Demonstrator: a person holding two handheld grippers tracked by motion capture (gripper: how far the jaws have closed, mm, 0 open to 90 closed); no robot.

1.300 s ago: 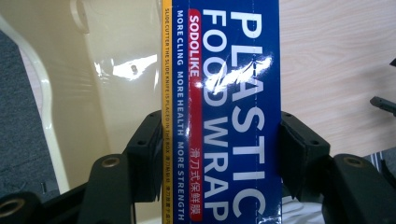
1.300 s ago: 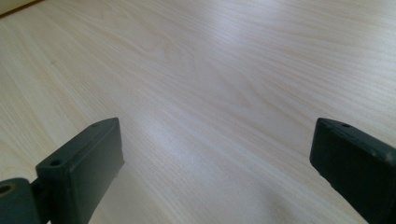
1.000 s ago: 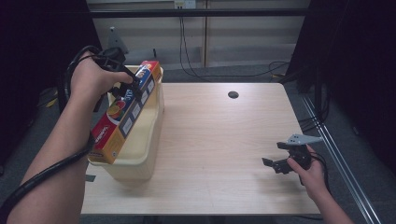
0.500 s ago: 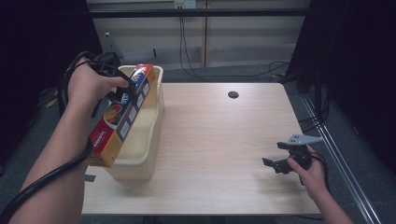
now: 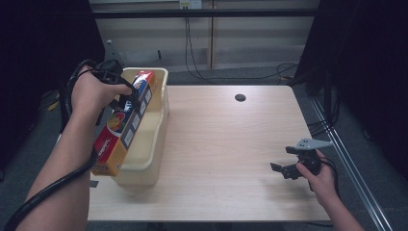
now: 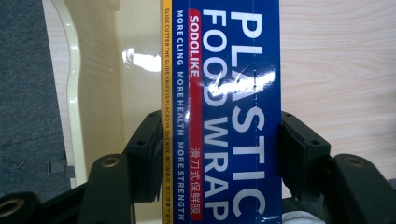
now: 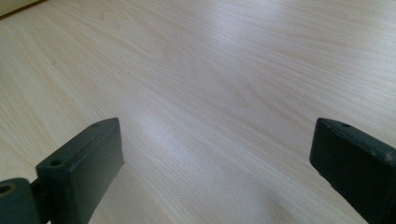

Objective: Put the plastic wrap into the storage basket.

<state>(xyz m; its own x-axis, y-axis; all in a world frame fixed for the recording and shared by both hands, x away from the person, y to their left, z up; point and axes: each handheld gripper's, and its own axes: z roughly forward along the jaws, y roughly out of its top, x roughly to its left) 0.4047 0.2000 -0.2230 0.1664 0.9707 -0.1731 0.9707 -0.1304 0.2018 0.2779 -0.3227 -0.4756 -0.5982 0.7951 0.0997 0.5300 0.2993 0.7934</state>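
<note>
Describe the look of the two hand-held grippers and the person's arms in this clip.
Both are black. The left hand-held gripper has two blocky matte jaws with small holes and brass-coloured pivot pins; a thick black cable trails from it along the forearm. The right hand-held gripper carries a grey three-cornered plate on top. Both forearms are bare, with no sleeves or gloves visible.

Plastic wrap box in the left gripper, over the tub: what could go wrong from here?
1. The left gripper clamps the long plastic wrap box near one end only, so the box could pivot or slip between the jaws.
2. The box's low end hangs at the tub's near rim and may catch it or tip outside.
3. The tub sits at the table's left edge; a bump could nudge it off.
</note>
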